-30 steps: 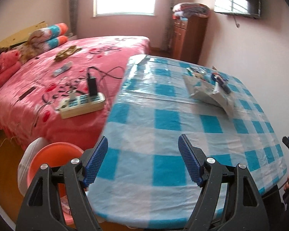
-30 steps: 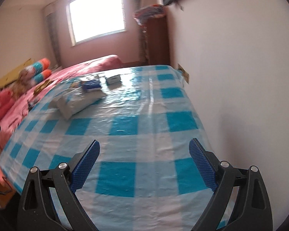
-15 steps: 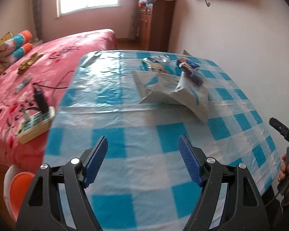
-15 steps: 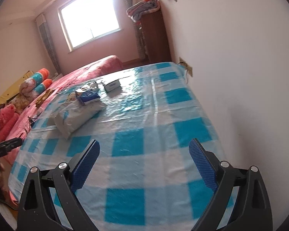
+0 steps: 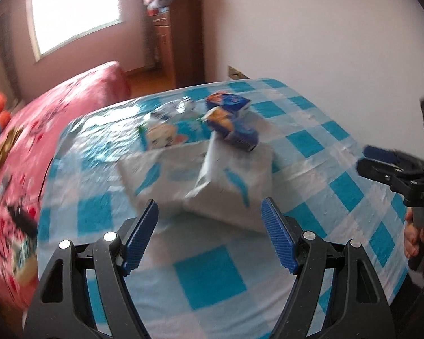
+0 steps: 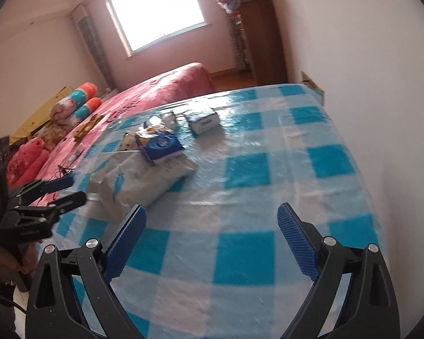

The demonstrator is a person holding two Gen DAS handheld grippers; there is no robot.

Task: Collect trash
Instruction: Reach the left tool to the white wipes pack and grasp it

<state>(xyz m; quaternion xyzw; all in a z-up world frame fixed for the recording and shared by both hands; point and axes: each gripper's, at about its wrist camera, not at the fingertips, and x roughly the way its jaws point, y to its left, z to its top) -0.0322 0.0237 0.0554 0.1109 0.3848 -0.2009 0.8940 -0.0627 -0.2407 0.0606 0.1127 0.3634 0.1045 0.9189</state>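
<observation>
Blue-and-white check plastic covers the table [image 5: 212,276], and in the left wrist view the left tongs [image 5: 209,236] hang over its near part, spread wide and holding nothing. Straight ahead of them, close, lies the white packet [image 5: 212,180] with blue feather marks, its long axis running across the view from left to right. A blue-and-orange wrapper [image 5: 231,130] rests on the packet's far edge, and a cartoon-printed wrapper [image 5: 166,137] lies just behind it on the left. The right tongs [image 5: 381,155] show at the right edge, off to the side of the pile; this view is motion-blurred.

In the right wrist view the right tongs [image 6: 212,243] are likewise wide and empty, pointing at bare cloth. The white packet [image 6: 144,178] lies ahead and to their left, angled, with a blue wrapper [image 6: 162,144] on top and a small white box [image 6: 203,121] farther back. The left tongs [image 6: 53,192] sit at the left edge, near the packet's near end.

By my reading, the left tongs are nearer and better lined up with the pile; the right would have to swing left.
</observation>
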